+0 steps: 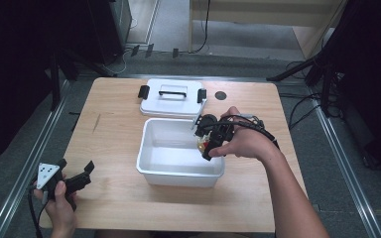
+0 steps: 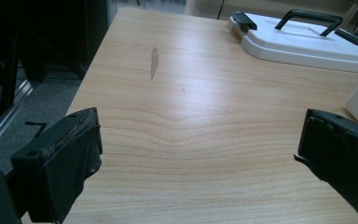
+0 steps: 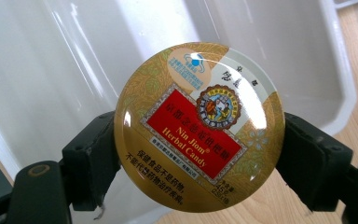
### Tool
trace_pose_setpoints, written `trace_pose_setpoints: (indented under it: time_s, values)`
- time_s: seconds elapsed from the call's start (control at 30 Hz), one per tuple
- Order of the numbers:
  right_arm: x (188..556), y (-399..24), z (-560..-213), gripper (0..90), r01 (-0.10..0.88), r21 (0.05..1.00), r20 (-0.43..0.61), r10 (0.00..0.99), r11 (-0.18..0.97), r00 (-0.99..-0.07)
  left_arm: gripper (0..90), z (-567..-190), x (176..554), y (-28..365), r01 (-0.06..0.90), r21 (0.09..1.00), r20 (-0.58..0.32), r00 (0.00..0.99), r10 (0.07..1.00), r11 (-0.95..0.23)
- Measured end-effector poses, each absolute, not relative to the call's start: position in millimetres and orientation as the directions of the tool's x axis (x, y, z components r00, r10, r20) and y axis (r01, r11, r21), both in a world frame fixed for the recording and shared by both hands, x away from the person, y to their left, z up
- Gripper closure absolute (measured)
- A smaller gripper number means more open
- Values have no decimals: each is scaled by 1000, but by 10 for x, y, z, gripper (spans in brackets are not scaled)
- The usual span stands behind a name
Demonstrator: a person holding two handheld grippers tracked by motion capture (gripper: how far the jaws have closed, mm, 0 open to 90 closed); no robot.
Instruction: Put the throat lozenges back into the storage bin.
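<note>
The work surface is a light wooden table (image 1: pixel 114 148) on a grey floor. The right gripper (image 3: pixel 198 154) has its jaws clamped on the rim of a round gold herbal-candy tin with a red label (image 3: pixel 199 126), face toward the camera, held over the open white rectangular plastic bin (image 1: pixel 149 163), apparently for placing inside. The bin's white lid with black handle (image 1: pixel 171 104) lies behind it, leaving the opening accessible. The left gripper (image 2: pixel 200 154) rests near the table's front-left corner, jaws apart and empty.

gold round candy tin (image 3: pixel 199 126) with red label, white and gold lettering, leafy pattern, between black right gripper (image 3: pixel 200 163) jaws; white bin (image 1: pixel 151 168) under it; white lid (image 1: pixel 171 101), black handle; light wood-grain table (image 2: pixel 191 121).
</note>
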State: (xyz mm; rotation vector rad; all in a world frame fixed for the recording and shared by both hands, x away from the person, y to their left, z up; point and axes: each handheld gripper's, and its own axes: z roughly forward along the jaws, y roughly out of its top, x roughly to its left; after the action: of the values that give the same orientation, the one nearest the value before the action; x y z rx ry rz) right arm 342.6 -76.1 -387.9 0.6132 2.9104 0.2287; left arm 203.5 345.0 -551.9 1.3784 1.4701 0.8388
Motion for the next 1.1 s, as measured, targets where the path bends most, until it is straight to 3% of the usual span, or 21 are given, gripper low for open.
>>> trace_pose_setpoints:
  time_s: [0.63,1.1]
  values:
    - [3450,-729,-4230,202,345,131,-100,358,930,-928,3,-5520,2036,3452,358,923,-171,51,984,142]
    - [3443,-677,-4307,202,330,110,-102,341,937,-934,3,-5520,2036,3453,358,923,-171,51,984,142]
